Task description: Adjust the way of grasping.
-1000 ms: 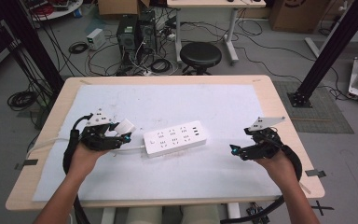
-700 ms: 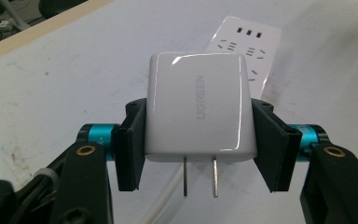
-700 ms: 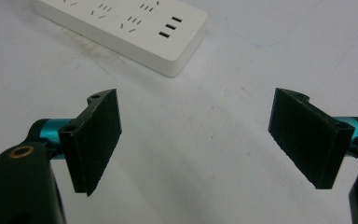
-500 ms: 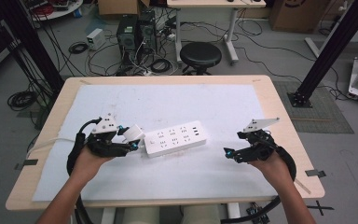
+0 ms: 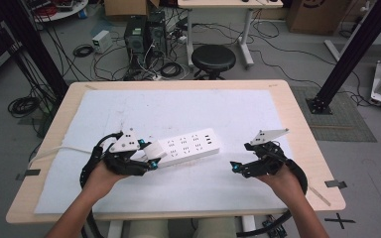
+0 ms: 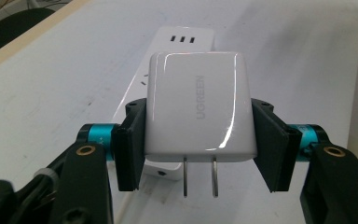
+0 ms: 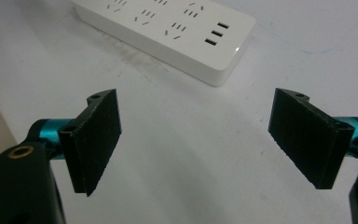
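Observation:
A white power strip (image 5: 188,146) lies slanted on the white mat in the middle of the table; it also lies ahead of the jaws as a power strip (image 6: 168,51) and a power strip (image 7: 168,32). My left gripper (image 5: 151,158) is shut on a white charger plug (image 6: 198,107), its two prongs pointing down, held just above the strip's left end. The charger plug (image 5: 153,150) sits at that end in the high view. My right gripper (image 5: 235,167) hovers open to the right of the strip, with nothing between its pads (image 7: 95,140).
A white mat (image 5: 178,114) covers most of the wooden table (image 5: 297,114). A white cable (image 5: 54,151) trails off the table's left edge. Beyond the far edge stand a black stool (image 5: 213,58), computer cases and tangled cables on the floor.
My left gripper has carried the charger plug rightward to the strip's left end. My right gripper has drifted left toward the strip, still open.

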A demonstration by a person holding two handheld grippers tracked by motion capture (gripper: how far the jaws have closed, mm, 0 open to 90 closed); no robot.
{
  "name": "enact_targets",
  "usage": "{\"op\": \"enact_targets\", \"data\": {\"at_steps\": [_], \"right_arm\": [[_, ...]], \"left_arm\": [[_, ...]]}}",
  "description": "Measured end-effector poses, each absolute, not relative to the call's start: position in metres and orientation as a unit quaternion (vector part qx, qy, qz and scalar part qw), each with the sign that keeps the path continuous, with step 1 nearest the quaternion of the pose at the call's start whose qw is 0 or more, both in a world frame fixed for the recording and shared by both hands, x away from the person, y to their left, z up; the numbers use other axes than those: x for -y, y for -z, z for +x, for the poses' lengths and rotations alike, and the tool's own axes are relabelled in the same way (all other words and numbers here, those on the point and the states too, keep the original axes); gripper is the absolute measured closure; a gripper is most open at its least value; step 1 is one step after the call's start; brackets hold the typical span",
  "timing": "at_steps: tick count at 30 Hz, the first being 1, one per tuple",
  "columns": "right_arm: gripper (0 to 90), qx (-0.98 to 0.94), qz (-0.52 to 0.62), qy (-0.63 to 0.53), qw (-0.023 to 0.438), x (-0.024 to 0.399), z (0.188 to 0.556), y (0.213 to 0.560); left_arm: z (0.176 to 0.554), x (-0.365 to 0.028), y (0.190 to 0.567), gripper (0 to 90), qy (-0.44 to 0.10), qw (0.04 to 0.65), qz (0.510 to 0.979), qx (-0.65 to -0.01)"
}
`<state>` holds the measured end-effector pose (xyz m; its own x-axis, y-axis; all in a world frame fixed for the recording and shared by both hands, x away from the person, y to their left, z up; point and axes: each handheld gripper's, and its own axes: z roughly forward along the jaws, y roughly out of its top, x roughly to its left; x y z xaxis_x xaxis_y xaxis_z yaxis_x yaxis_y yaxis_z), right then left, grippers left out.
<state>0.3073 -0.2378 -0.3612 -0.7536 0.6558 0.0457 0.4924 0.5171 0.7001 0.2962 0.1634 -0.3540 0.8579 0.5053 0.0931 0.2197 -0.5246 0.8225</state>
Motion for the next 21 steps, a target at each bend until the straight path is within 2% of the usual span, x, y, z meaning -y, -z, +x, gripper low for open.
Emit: {"op": "enact_targets", "data": {"at_steps": [21], "right_arm": [[17.3,-0.839,0.337,-0.426,0.027,0.208,0.303,0.358]], "left_arm": [[0.29,-0.131,0.37,42.5,-0.16,0.432,0.88,-0.113]]}}
